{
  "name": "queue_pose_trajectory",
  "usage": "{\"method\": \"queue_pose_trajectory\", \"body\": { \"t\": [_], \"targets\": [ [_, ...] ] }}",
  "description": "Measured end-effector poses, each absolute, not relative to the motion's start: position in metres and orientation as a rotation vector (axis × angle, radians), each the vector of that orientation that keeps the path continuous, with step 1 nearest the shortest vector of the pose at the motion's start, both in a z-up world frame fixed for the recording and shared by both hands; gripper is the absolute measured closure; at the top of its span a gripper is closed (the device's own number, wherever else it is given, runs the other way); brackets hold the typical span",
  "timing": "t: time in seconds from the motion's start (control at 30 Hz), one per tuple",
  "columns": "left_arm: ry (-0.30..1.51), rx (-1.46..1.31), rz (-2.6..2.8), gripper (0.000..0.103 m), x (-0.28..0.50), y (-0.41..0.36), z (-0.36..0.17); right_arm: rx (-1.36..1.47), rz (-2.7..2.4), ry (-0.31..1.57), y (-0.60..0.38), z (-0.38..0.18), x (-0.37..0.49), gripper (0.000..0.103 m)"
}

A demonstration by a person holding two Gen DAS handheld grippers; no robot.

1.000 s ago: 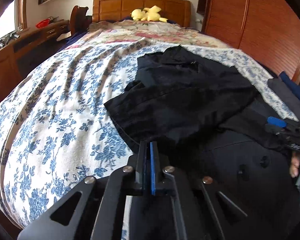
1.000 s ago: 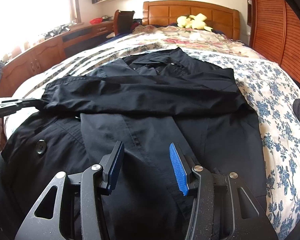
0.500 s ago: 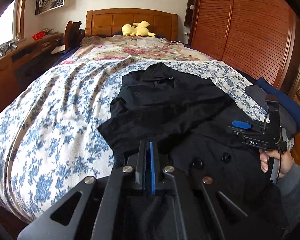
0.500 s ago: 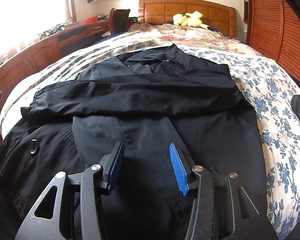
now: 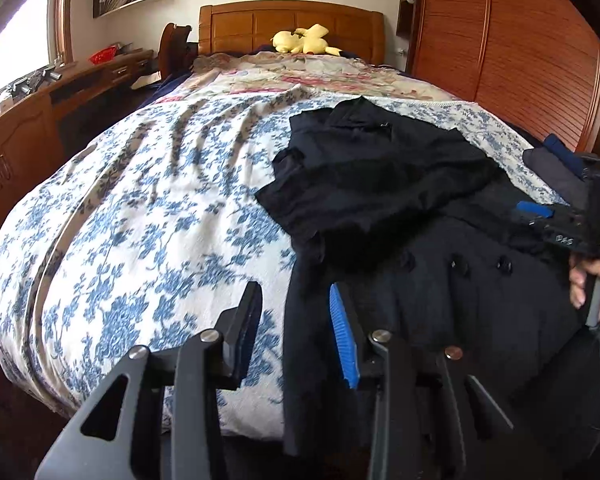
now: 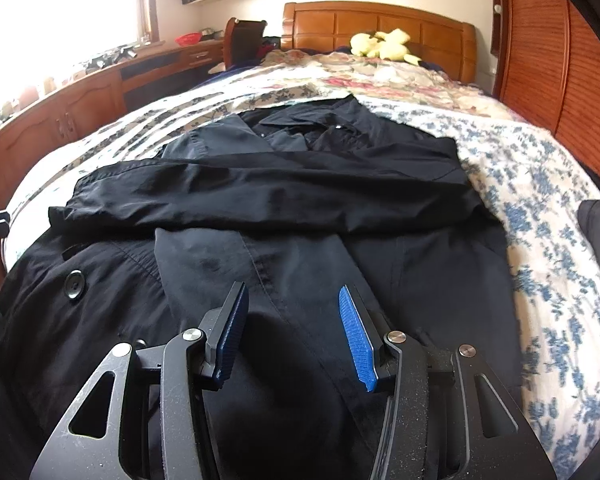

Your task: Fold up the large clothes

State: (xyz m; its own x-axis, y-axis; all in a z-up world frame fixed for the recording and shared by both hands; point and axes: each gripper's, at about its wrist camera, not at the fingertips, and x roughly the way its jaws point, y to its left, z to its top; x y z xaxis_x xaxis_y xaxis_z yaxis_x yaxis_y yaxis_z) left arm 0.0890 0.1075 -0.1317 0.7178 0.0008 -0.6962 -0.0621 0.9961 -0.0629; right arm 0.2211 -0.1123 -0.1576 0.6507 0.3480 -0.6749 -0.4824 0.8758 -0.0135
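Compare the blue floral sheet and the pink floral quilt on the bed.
The sheet is white with blue flowers; the quilt is beige with pink ones. The sheet covers the near part of the bed, under the black coat; the quilt lies by the headboard. Both are wrinkled.

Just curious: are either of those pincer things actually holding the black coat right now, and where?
No. The left tool is opening beside the coat's edge, pinching nothing; the right tool hangs open above the cloth.

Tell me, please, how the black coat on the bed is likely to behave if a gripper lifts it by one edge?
The black coat would probably sag and drape: it already lies in soft creases. It looks fairly heavy, being large with layered panels. Its folded sleeve may slide off.
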Motion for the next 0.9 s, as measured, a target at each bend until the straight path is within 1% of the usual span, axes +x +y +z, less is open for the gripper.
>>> {"method": "queue_pose_trajectory", "body": {
  "t": [0.43, 0.6, 0.9],
  "targets": [
    [0.797, -0.066, -0.004, 0.069, 0.098, 0.106, -0.151, -0.215, 0.349, 0.751, -0.185, -0.142, 0.171, 0.055],
    [0.814, -0.065, -0.008, 0.069, 0.102, 0.105, -0.158, -0.229, 0.29, 0.76, -0.212, -0.136, 0.164, 0.054],
    [0.844, -0.071, -0.003, 0.069, 0.108, 0.107, -0.17, -0.227, 0.235, 0.836, -0.246, -0.149, 0.159, 0.054]
  ]
}}
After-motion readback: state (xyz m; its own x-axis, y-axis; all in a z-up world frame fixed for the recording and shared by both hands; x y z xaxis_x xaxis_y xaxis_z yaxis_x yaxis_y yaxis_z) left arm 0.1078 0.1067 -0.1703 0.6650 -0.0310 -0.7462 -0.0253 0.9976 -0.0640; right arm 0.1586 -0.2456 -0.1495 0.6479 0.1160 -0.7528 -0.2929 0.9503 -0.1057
